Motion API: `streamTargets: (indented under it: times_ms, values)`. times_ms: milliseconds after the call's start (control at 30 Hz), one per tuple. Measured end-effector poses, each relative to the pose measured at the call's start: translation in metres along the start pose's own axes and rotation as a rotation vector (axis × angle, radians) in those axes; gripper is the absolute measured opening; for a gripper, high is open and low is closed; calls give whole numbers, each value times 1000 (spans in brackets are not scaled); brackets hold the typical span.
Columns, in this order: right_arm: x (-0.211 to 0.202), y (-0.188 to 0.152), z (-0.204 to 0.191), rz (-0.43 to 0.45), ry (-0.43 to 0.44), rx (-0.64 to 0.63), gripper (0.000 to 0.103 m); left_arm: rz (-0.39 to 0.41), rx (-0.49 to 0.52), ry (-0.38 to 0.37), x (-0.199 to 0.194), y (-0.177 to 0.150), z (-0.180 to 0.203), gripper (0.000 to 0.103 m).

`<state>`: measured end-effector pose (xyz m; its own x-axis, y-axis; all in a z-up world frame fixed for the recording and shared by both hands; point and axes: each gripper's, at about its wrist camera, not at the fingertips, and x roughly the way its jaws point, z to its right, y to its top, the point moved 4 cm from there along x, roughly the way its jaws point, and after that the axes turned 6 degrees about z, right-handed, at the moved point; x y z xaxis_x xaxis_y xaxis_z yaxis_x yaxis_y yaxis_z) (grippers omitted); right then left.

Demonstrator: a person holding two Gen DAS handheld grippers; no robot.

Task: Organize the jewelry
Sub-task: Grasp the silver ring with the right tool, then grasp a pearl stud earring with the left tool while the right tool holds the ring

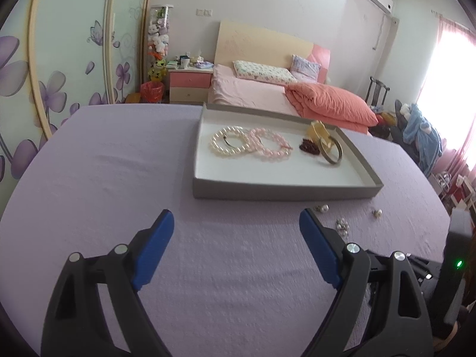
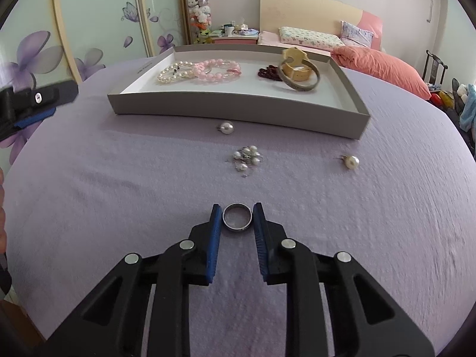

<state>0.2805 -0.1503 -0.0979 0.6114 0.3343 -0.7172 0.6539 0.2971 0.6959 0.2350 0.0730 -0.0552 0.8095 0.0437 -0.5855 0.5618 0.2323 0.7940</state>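
Over on the left, the left gripper (image 1: 236, 218) hangs above bare lavender tablecloth (image 1: 119, 163), jaws spread wide, nothing between them. Moving right, the shallow grey tray (image 2: 238, 110) sits on the cloth; there is a small line of print on its inner left wall, too tiny to read. Inside it, left to right: a white pearl bracelet (image 2: 174, 73), touching a pink bead bracelet (image 2: 218, 70), then a dark red bead bracelet (image 2: 269, 73), and a metal bangle (image 2: 300, 84) leaning around a pale yellow piece (image 2: 296, 65).

In front of the tray, loose on the cloth: a pearl earring (image 2: 226, 127) just beside the tray's front wall, a tangled pearl cluster (image 2: 247, 157) nearer, and a second pearl earring (image 2: 351, 161) off to the right.

Nearest of all, the right gripper (image 2: 237, 220) is narrowed onto a silver ring (image 2: 237, 221), blue pads against both sides, the ring lying flat on the cloth.
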Motion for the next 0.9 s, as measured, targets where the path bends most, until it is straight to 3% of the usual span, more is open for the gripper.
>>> streamTargets:
  times_ms: [367,567,800,900]
  values:
    - [-18,14,60,63,-49,122,22,-76,92,-38,39,-17,56,85]
    - [-14,17,72,69,-41,142,22,-98,107,-64,67,-18,89,74]
    - [-3,18,74,58,-6,147,22,-149,113,-33,106,-20,110,54]
    - [0,17,75,52,7,152,23,-162,112,-20,116,-21,112,50]
